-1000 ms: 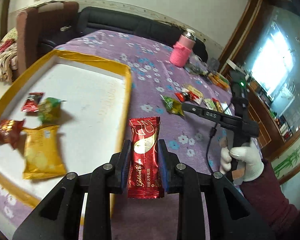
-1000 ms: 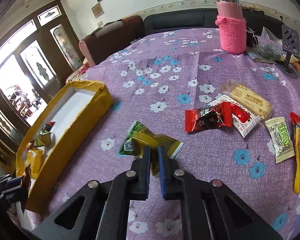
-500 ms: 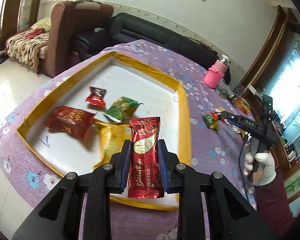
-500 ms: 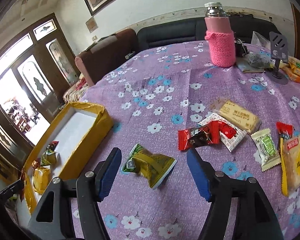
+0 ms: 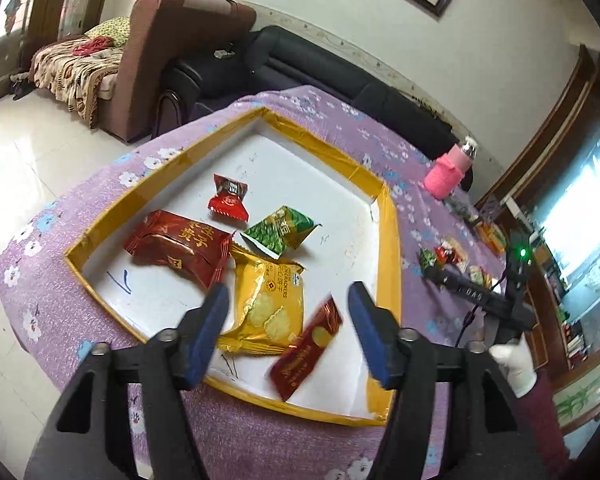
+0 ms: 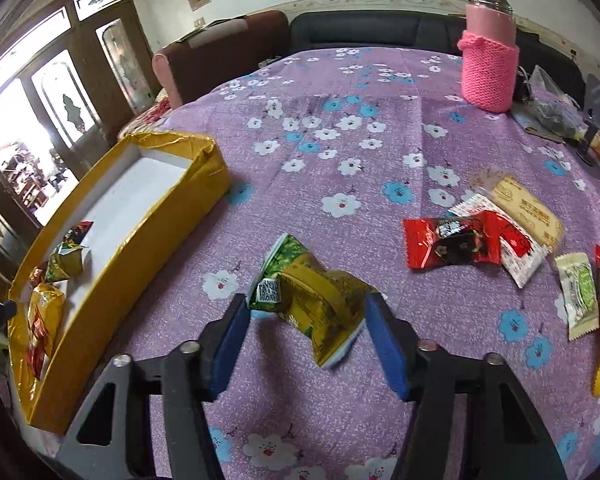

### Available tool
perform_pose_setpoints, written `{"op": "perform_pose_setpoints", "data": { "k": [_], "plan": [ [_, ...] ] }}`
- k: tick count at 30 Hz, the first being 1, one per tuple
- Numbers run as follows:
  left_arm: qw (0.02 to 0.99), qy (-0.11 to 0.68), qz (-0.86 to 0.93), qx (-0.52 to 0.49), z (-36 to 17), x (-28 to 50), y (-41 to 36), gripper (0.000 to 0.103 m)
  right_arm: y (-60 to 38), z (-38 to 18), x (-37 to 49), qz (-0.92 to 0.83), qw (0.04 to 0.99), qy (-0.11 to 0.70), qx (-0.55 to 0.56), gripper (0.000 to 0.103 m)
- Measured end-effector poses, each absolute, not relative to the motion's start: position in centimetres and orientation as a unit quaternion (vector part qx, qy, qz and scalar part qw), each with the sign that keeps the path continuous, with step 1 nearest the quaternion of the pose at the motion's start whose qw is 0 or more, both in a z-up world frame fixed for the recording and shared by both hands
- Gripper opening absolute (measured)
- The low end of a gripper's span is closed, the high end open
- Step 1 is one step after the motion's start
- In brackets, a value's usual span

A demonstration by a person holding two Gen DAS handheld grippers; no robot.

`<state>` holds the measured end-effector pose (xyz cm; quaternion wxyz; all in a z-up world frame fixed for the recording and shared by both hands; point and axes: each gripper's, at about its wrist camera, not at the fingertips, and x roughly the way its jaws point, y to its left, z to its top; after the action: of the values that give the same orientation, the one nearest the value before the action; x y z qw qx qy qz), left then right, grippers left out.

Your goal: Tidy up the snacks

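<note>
My left gripper (image 5: 286,330) is open above the near end of the gold-rimmed white tray (image 5: 390,248). A long red snack bar (image 5: 306,350) lies free in the tray between its fingers, beside a yellow cracker pack (image 5: 268,306), a dark red pack (image 5: 178,246), a green pack (image 5: 280,230) and a small red candy (image 5: 228,200). My right gripper (image 6: 308,340) is open with its pads on either side of a green and yellow snack pack (image 6: 312,296) on the purple floral tablecloth (image 6: 340,148). The tray also shows at the left of the right wrist view (image 6: 140,232).
More snacks lie to the right: a red candy (image 6: 452,242), a white and red pack (image 6: 512,248), a beige biscuit pack (image 6: 524,208), a pale green pack (image 6: 578,290). A pink-sleeved flask (image 6: 488,68) stands far back. Sofas stand beyond the table.
My left gripper opened and let go of the red snack bar, which now lies in the tray. My right gripper, opened half a second ago, has moved down around the green and yellow pack.
</note>
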<state>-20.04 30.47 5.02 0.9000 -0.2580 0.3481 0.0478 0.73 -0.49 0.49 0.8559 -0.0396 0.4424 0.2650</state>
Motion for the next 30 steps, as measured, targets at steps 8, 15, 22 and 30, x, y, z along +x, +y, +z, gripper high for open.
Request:
{"op": "perform_pose_setpoints", "data": {
  "k": [8, 15, 22, 30],
  "plan": [
    [0.905, 0.31, 0.027, -0.288, 6.0, -22.3, 31.2, 0.073, -1.2, 2.4, -1.0, 0.254, 0.866, 0.431, -0.014, 0.031],
    [0.902, 0.296, 0.028, -0.313, 5.5, -23.7, 32.3, 0.073, -0.1, 5.9, -3.3, 0.287, 0.865, 0.411, 0.011, 0.0],
    [0.896, 0.302, 0.022, -0.326, 4.7, -24.3, 33.2, 0.073, 2.8, 7.5, -4.6, 0.312, 0.859, 0.405, -0.04, 0.014],
    [0.891, 0.317, 0.005, -0.324, 3.6, -23.9, 32.7, 0.073, 2.5, 2.5, -2.7, 0.196, 0.877, 0.412, -0.147, 0.066]
  ]
}}
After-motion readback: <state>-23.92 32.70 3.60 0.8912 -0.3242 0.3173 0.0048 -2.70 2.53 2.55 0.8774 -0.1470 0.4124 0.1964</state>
